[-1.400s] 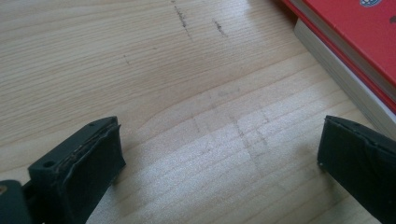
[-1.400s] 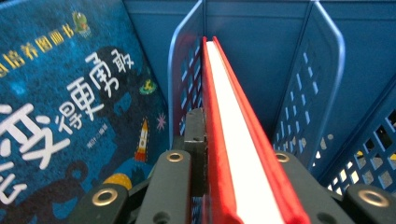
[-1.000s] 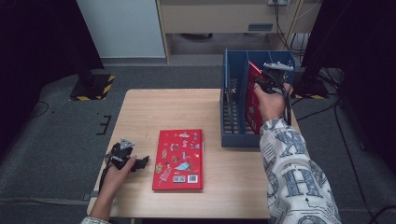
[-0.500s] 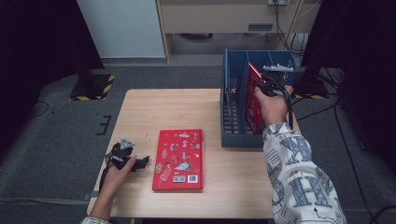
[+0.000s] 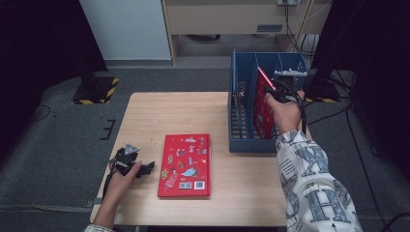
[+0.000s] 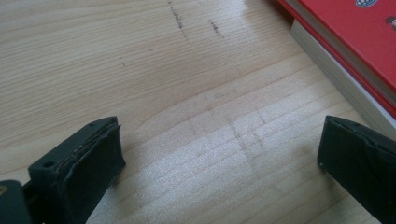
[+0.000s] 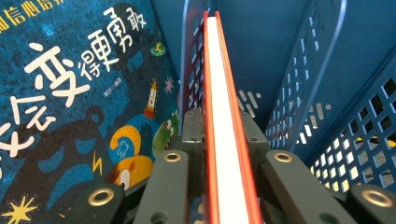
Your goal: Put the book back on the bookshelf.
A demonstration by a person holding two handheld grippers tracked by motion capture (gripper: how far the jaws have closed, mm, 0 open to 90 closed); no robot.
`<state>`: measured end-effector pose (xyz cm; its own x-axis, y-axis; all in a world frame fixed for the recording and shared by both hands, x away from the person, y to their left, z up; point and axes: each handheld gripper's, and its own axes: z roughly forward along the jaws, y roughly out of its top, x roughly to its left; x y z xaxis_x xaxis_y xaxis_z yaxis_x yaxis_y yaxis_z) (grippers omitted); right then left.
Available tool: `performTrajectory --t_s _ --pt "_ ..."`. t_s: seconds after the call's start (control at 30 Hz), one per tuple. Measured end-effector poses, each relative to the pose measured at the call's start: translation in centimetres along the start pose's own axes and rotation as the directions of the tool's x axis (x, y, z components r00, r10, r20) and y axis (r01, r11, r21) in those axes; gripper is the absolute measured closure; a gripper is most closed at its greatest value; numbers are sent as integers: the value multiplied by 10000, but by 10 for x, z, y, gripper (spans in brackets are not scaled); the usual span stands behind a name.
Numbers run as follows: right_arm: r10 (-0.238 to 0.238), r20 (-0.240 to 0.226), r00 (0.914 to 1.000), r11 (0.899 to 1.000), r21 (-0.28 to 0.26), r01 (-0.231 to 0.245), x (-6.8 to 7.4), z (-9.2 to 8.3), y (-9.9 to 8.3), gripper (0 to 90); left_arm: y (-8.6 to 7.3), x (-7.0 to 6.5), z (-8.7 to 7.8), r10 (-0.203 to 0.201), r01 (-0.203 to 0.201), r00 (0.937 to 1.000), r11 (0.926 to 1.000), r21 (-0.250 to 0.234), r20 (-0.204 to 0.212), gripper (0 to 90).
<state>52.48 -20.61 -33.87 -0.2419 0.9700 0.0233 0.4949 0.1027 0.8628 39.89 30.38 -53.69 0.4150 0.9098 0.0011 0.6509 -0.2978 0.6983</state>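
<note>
A red book [image 5: 263, 104] stands on edge inside the blue slotted basket [image 5: 241, 137] at the table's right. My right gripper [image 5: 276, 91] is shut on that red book's top edge [image 7: 223, 140], one jaw on each cover. Beside it in the basket stands a dark blue picture book [image 7: 79, 107]. A second red book [image 5: 186, 164] lies flat on the middle of the table. My left gripper [image 5: 144, 168] rests low at the table's front left, open, just left of that flat book [image 6: 355, 42], with bare wood between its jaws.
The wooden table [image 5: 174, 113] ends close behind the left hand. The basket's dividers [image 7: 322, 60] wall in the held book on both sides. Dark floor, cables and a yellow-black striped foot [image 5: 96, 92] surround the table.
The right hand has brought the red book more upright and a little deeper into the basket. The left gripper has stayed put.
</note>
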Motion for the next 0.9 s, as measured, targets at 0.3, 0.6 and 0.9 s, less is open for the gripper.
performTrajectory --t_s 0.3,0.6,0.9 --pt "-252 -6 9997 9997 39 252 2 0 1 769 0 0 0 9 -9 10000 10000 0 -3 0" --pt "-289 224 9993 9996 74 288 4 1 3 788 0 0 0 59 -59 10000 10000 8 -9 0" --pt "-163 538 9984 9995 -256 177 5 5 6 789 0 0 0 63 -63 10000 10000 9 5 0"
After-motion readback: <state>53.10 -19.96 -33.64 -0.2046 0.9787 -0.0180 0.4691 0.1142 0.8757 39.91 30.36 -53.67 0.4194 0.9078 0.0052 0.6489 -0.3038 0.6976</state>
